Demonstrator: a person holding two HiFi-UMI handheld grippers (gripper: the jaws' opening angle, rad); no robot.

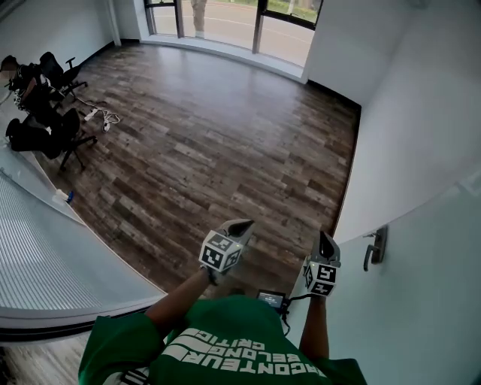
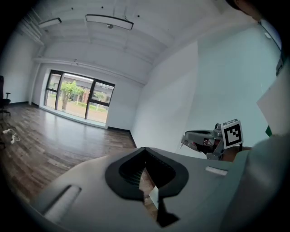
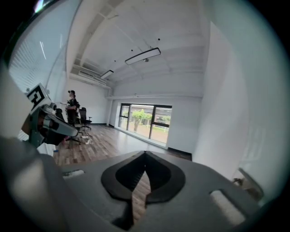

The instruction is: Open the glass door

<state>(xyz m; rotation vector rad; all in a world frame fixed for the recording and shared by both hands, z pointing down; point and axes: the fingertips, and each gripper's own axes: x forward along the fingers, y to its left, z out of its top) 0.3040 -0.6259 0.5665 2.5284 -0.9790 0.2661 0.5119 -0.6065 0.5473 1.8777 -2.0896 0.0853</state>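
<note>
Both jaw pairs are pressed together on nothing: the left hand-held gripper (image 1: 240,225) and the right hand-held gripper (image 1: 325,241) hang side by side in front of the person's chest. Just right of the right one are the glass door (image 1: 421,301) and its lever handle (image 1: 376,247), not touched. The door seems to stand off to the side with bare wooden floor (image 1: 225,135) ahead, though how far open it is I cannot tell. The risk, I judge, is that shut tips skid off the lever or knock the glass. Far left of the left one are chairs (image 1: 46,134); windows (image 1: 225,19) are farthest. Count: two hand-held grippers, one door, one handle, at least two chairs.
</note>
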